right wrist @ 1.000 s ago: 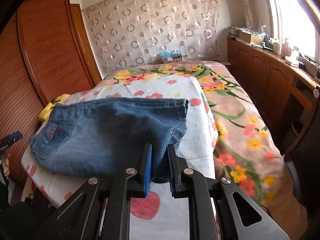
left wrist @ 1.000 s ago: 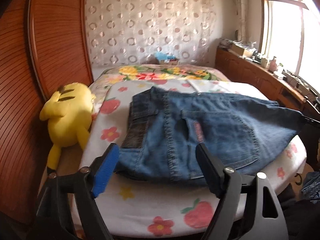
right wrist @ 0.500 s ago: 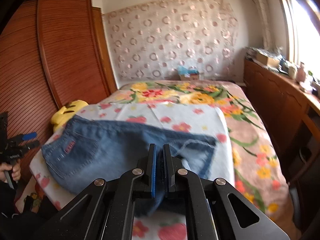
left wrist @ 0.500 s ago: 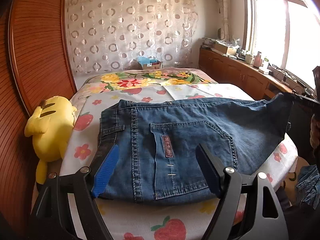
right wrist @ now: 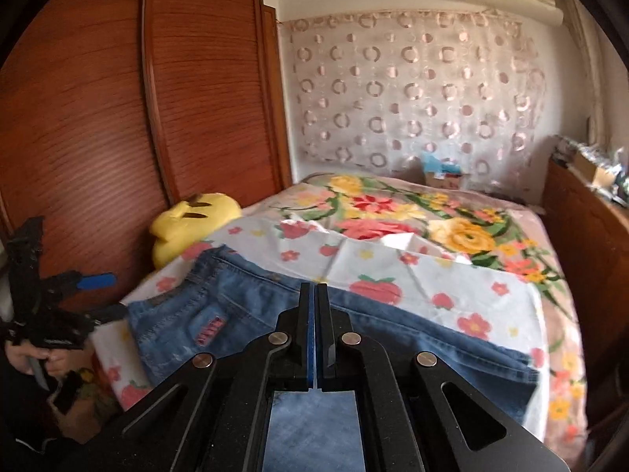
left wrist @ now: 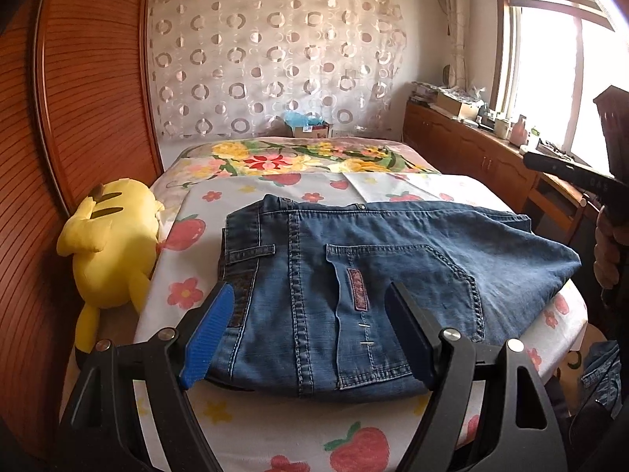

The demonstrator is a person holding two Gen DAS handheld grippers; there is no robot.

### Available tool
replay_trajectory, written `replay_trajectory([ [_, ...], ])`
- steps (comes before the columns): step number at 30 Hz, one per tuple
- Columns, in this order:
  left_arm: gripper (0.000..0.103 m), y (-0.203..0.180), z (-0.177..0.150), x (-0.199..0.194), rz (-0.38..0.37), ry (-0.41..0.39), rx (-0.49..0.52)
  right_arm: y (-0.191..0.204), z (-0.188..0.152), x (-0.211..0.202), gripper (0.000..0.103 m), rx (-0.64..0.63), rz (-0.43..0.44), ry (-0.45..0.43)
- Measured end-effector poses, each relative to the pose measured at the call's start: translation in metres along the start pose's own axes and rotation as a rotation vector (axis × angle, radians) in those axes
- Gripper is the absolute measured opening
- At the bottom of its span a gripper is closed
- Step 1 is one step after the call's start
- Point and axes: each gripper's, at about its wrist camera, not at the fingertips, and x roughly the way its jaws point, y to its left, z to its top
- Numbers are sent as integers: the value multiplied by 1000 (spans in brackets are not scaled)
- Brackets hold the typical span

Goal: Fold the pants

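Left tongs [left wrist: 308, 330]: pads spread wide apart, nothing between them, poised over the near edge of the jeans; also seen from the right wrist view at far left [right wrist: 92, 295], held in a hand [right wrist: 27, 358].

Right tongs [right wrist: 316, 338]: pads pressed together with only a sliver of gap; denim shows below and behind them, but whether cloth is pinched between the pads cannot be told. In the left wrist view only a dark bar of this tool [left wrist: 570, 175] and the holding hand [left wrist: 607, 251] appear at the right edge; the pads are out of frame there.

Jeans [left wrist: 393, 275]: blue denim, lying flat on the strawberry-print sheet [left wrist: 275, 424] at the foot of the bed, directly ahead of the left tongs. Left view alone shows the back pocket [left wrist: 393, 303], its small pink label, belt loop and waistband to the left. Right view alone shows the leg running off to the right of the right tongs to its hem [right wrist: 523, 369].

Yellow plush toy [left wrist: 112, 244]: left of the left tongs, touching the sheet edge, against the wooden wardrobe [left wrist: 78, 118].

Floral bedspread [right wrist: 393, 204]: beyond the sheet. Circle-patterned curtain [left wrist: 275, 67] behind the bed. Wooden cabinet [left wrist: 471, 149] to the right under the window, cluttered on top. More denim [left wrist: 601, 373] at lower right, off the bed.
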Motion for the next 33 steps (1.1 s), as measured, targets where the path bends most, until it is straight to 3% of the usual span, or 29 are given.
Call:
replay_trajectory([
  [2,80,-1,-1,2,-6,2,5,-11,-9,-5,0,17,-11,10],
  [5,80,-9,-2,7,-25,6,13,-22,-21,-14,6,23,-96,24],
  [9,80,-22,-4,12,-52,12,32,-54,-43,-34,39,58,-214,56],
  [13,80,-34,-6,18,-75,26,41,-86,-75,-47,45,109,-302,112],
  [17,80,-43,-7,22,-80,43,54,-106,-102,-50,46,148,-337,183],
  [23,80,-49,-10,25,-82,60,65,-120,-113,-38,46,196,-359,240],
  [24,80,-49,-10,26,-82,62,65,-123,-111,-34,37,203,-349,247],
  [25,80,-49,-11,26,-81,64,65,-122,-110,-32,15,210,-335,243],
  [28,80,-49,-12,26,-79,66,63,-113,-100,-40,4,187,-334,199],
  [33,80,-46,-12,24,-77,59,54,-100,-83,-45,2,146,-303,141],
])
